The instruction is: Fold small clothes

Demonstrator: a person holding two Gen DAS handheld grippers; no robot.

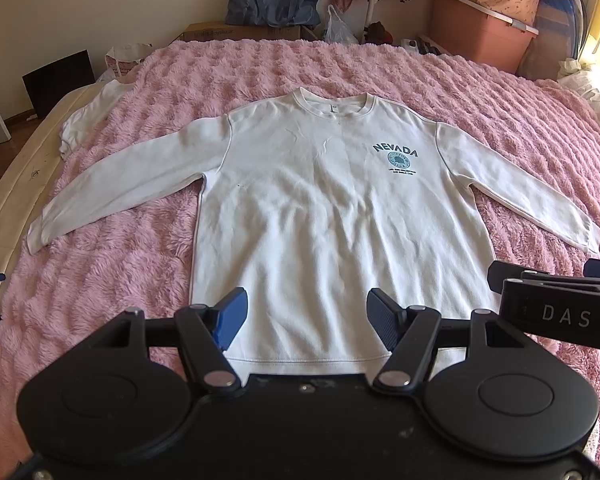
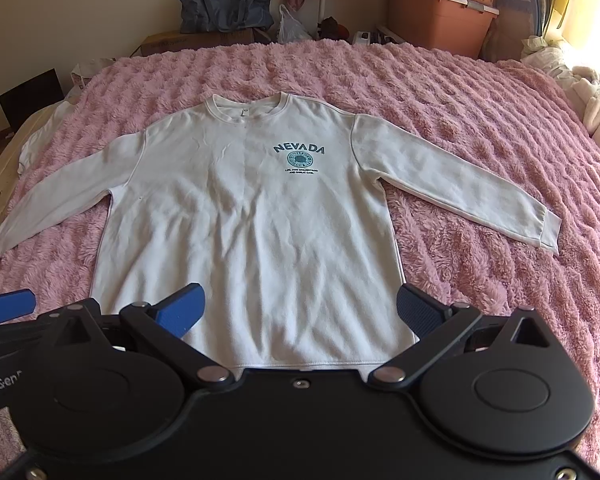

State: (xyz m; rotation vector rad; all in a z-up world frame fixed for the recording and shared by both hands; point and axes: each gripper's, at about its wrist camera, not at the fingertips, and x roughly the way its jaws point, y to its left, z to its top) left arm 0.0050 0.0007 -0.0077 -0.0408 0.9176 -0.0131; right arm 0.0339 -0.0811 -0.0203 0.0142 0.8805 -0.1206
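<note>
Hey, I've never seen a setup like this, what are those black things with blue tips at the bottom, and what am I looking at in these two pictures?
Those are two hand-held grippers, each with a camera looking forward along its fingers. One picture comes from the left gripper, the other from the right gripper. Both are open and hold nothing. Ahead, a white sweatshirt printed NEVADA lies flat, front up, sleeves spread, on a fluffy pink blanket. Boxes and bags stand behind the bed.

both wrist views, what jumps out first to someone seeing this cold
A white NEVADA sweatshirt lies flat, face up, sleeves spread, in the middle of a fluffy pink blanket. Both tongs, left and right, hang open near its hem, holding nothing. Along the far wall sit a blue bag and a pink storage bin.
</note>
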